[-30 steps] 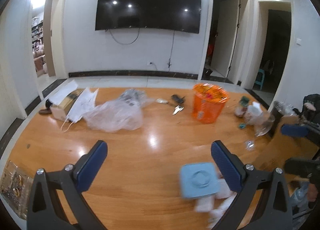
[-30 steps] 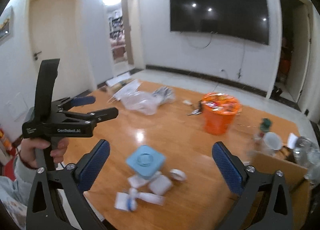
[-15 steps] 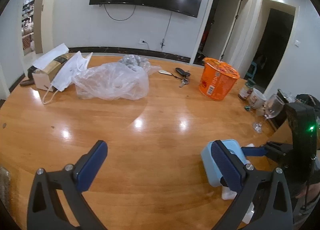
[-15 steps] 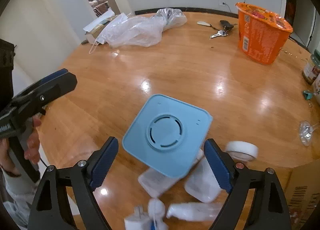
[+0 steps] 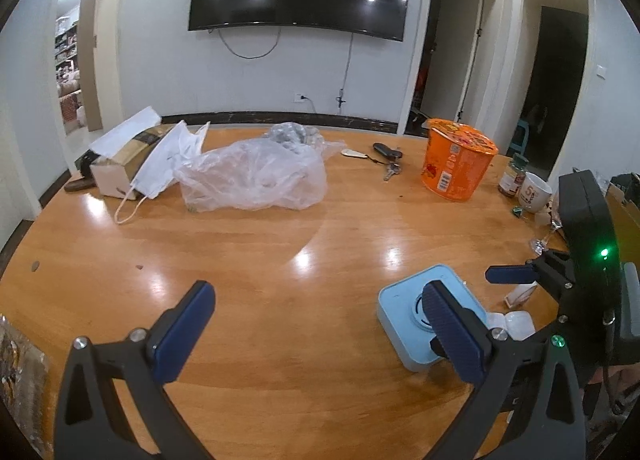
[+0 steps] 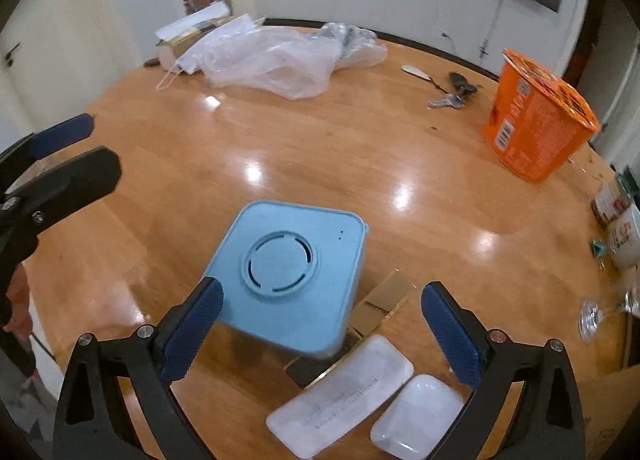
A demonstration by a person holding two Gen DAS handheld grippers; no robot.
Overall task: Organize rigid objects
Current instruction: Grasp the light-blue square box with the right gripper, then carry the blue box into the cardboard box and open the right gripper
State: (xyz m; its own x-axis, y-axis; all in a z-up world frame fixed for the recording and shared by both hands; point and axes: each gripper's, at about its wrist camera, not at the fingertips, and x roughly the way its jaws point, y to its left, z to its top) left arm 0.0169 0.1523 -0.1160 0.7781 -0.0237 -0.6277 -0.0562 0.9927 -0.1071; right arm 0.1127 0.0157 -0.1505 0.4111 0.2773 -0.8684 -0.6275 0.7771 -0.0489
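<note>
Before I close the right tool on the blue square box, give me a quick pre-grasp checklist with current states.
1. Right tool open: ok.
2. Blue box between its fingers: not ok, it sits left of centre, hard by the left finger.
3. Box lying flat: cannot tell, it looks tilted.
4. Clutter clear: not ok, white cases and cardboard lie beside it.
5. Left tool out of the way: ok, open, off to one side.

A pale blue square box with a round vented top sits tilted beside two white cases.
</note>
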